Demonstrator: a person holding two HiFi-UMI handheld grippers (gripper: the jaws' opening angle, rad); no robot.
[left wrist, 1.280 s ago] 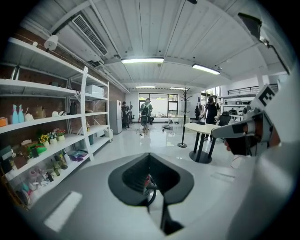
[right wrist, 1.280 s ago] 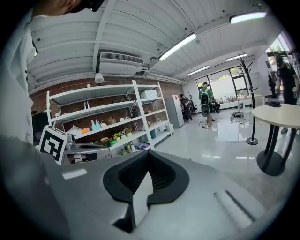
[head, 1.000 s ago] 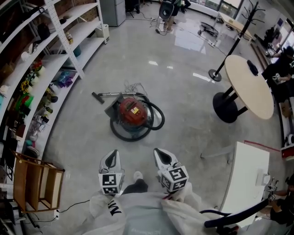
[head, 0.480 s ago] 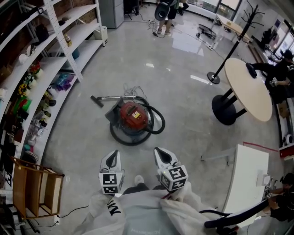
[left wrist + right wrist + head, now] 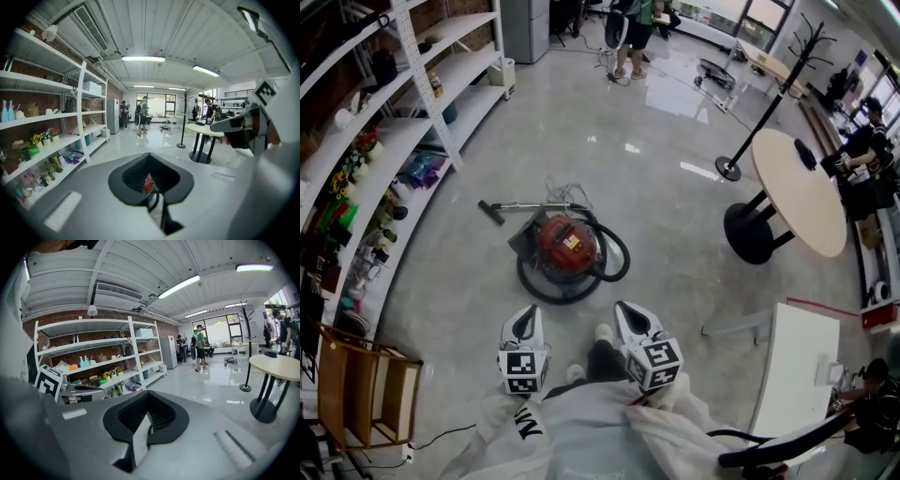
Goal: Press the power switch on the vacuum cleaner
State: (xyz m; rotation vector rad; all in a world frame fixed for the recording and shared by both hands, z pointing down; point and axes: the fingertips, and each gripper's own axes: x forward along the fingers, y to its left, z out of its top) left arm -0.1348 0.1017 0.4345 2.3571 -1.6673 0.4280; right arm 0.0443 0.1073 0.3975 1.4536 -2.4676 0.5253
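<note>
The red canister vacuum cleaner (image 5: 566, 246) lies on the grey floor ahead of me, ringed by its black hose (image 5: 609, 253), with the wand (image 5: 514, 205) stretching to the left. Held low and close to my body, my left gripper (image 5: 526, 317) and right gripper (image 5: 627, 314) both point toward it and stop well short. Each has its jaws together with nothing held. In the left gripper view a sliver of the red vacuum (image 5: 148, 183) shows through the slit of the left gripper (image 5: 149, 155). The right gripper (image 5: 147, 394) looks across the floor toward the shelves.
White shelving (image 5: 394, 141) full of small items lines the left side. A wooden rack (image 5: 356, 394) stands at the lower left. To the right are a round table (image 5: 802, 192), a coat stand (image 5: 731, 172) and a white desk (image 5: 797, 366). People (image 5: 623, 28) stand far back.
I have stepped forward, so the vacuum cleaner sits nearer and lower in the head view, and a foot now shows between the grippers. Both grippers keep their pose and stay shut.
</note>
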